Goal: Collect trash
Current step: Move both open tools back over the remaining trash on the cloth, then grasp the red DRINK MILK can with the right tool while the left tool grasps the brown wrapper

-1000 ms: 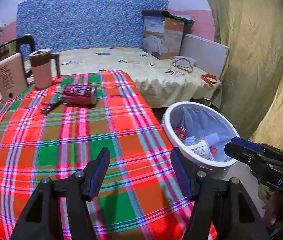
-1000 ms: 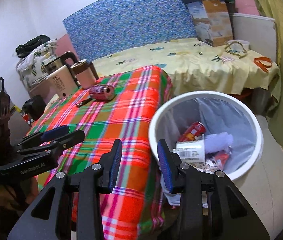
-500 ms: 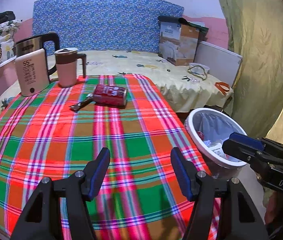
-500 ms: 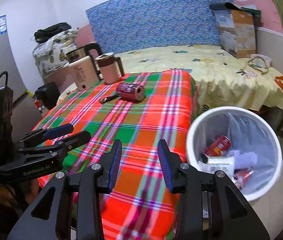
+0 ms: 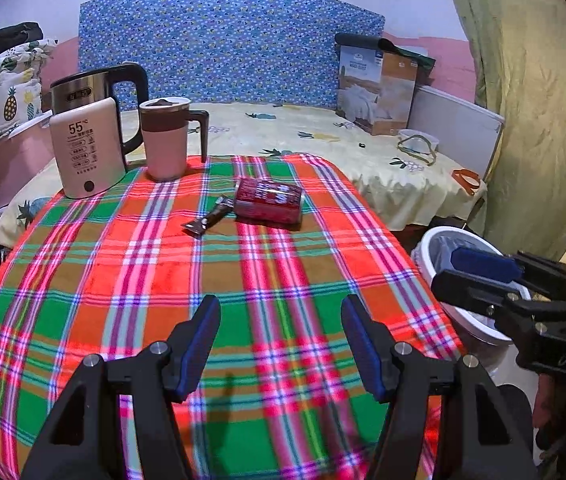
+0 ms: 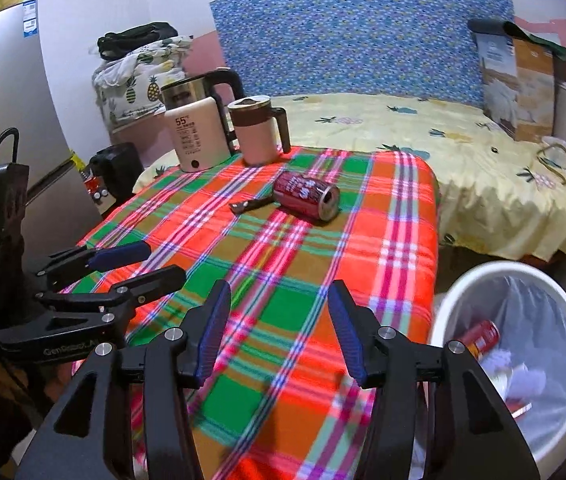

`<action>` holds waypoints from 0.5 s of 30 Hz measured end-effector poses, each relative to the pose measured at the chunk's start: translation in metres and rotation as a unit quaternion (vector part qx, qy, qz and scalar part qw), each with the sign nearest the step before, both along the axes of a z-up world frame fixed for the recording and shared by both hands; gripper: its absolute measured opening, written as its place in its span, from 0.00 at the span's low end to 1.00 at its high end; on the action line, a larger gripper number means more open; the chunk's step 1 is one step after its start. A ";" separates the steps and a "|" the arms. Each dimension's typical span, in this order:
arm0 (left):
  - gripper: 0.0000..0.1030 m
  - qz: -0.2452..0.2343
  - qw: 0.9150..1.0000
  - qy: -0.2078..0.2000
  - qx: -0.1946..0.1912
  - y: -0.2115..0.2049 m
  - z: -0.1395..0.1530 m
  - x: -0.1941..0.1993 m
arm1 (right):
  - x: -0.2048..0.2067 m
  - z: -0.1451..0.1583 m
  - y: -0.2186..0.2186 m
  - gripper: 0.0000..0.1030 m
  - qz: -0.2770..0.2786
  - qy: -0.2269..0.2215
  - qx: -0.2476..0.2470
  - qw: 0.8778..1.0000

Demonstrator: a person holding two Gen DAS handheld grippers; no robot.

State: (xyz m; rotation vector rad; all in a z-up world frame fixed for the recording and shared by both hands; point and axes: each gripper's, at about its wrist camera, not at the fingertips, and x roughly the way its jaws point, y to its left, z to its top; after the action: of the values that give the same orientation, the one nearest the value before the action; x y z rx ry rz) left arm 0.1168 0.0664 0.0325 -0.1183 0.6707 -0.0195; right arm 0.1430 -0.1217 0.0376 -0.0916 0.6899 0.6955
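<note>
- The red can [image 5: 269, 200] lies on its side on the plaid tablecloth [image 5: 155, 280], far ahead of both sets of jaws and a little toward the bed end; its open top faces the right gripper's camera (the rim shows as a pale disc).
- A dark wrapper [image 5: 208, 221] lies just beside the can, on the left of it, nearly touching.
- The left gripper [image 5: 281, 340] hovers over the near part of the cloth with its jaws spread wide and nothing between them.
- The right gripper [image 6: 279, 330] also holds nothing; its jaws have just been opening and now stand clearly apart over the cloth's near corner.
- Against a second ago, the can and wrapper sit nearer the middle of both views, and the white bin [image 6: 483, 276] has slid from the centre to the right edge; in the left view it is now mostly hidden behind the right gripper.
- The bin stands on the floor to the right of the jaws, beside the table, with another red can [image 6: 479, 334] and paper scraps inside.
- Beyond the can, at the far left of the cloth, stand a white kettle [image 5: 85, 152] and a pink mug [image 5: 165, 138] with a dark handle (side by side, apart from the can).
- Nothing lies on the cloth between the jaws and the can.
- Behind the table is a bed with a yellow sheet [image 6: 483, 152] and a cardboard box [image 6: 517, 88] at its far end.
</note>
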 end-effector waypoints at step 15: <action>0.63 -0.012 1.000 0.023 0.007 0.047 -0.006 0.056 | 0.073 -0.003 0.043 0.58 0.036 -0.021 -0.066 0.997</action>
State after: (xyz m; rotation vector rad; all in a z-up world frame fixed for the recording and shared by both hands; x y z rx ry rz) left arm 0.1730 0.1136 0.0264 -0.0976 0.7190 -0.0354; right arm 0.2164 -0.0784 0.0346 -0.2522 0.6951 0.7147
